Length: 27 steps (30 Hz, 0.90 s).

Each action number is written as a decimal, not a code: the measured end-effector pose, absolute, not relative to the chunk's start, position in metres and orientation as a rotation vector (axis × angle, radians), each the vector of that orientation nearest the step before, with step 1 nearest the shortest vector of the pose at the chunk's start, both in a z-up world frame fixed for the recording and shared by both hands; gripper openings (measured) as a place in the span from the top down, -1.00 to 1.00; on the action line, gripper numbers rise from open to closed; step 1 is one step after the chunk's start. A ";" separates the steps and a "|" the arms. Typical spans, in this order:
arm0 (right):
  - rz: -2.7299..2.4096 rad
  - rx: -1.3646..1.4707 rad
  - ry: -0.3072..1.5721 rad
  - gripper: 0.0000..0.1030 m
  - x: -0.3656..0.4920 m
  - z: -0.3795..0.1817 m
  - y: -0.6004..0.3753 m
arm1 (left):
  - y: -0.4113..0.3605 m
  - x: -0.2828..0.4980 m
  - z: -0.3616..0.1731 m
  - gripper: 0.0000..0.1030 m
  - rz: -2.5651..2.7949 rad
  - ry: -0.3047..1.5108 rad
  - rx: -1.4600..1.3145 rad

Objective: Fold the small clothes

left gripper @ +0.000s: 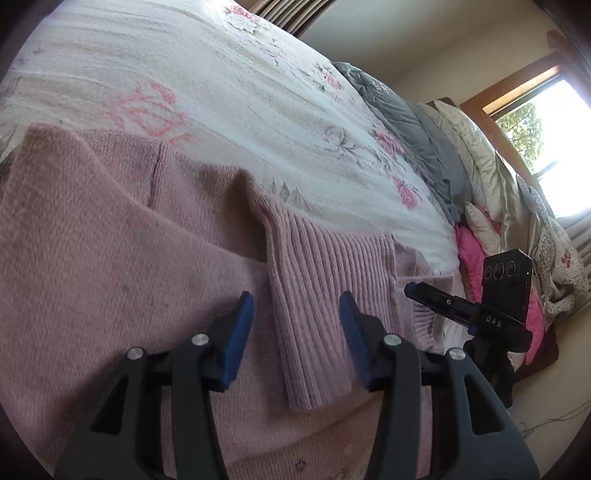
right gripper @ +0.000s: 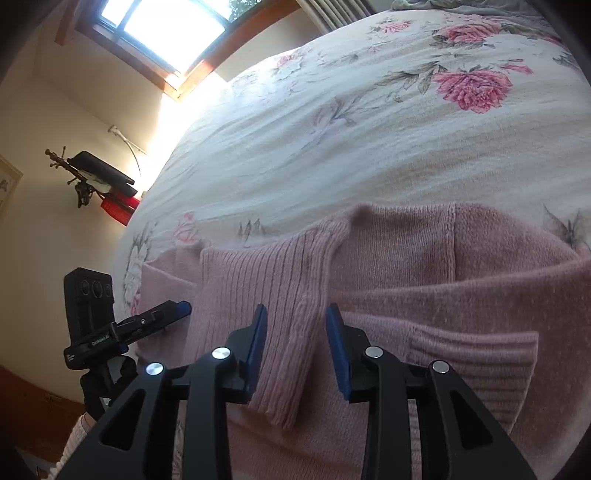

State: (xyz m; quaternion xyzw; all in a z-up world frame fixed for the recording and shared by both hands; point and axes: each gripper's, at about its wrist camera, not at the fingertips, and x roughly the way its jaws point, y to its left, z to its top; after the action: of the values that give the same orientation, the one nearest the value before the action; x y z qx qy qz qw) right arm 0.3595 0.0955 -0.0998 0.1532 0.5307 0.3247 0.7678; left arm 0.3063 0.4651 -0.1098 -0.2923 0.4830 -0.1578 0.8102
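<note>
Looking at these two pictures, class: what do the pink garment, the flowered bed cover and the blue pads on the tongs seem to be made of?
The pink knitted sweater looks like soft wool or acrylic knit: ribbed bands and a fuzzy matt surface. The white flowered bed cover seems woven cotton, matt, with fine ridged texture. The blue pads on the left tongs look like matt rubber or foam; which one is unclear.

Everything here is pointing to a bedroom in a home: a bed (left gripper: pixel 229 85) is wearing a white spread printed with pink roses, pillows (left gripper: pixel 476 155) and rumpled bedding are piling up at its far end, and daylight is streaming through a wood-framed window (right gripper: pixel 162 33).
</note>
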 end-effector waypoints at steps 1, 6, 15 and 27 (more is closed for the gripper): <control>0.707 0.325 1.169 0.27 0.352 -0.101 0.099 | 0.461 0.300 -0.112 0.00 -0.345 1.050 -0.610; 0.718 0.288 1.273 0.43 0.333 -0.127 0.115 | 0.451 0.287 -0.124 0.47 -0.351 1.067 -0.656; 0.690 0.268 1.280 0.80 0.329 -0.130 0.104 | 0.467 0.287 -0.138 0.89 -0.296 1.100 -0.653; 0.676 0.172 1.096 0.23 0.235 -0.082 0.060 | 0.457 0.183 -0.079 -0.08 -0.205 1.018 -0.405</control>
State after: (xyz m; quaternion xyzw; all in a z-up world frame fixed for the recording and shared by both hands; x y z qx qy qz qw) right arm 0.2353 0.0597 -0.0823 0.0802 0.5102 0.3148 0.7963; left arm 0.1833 0.4565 -0.0789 -0.1924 0.4830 -0.0973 0.8487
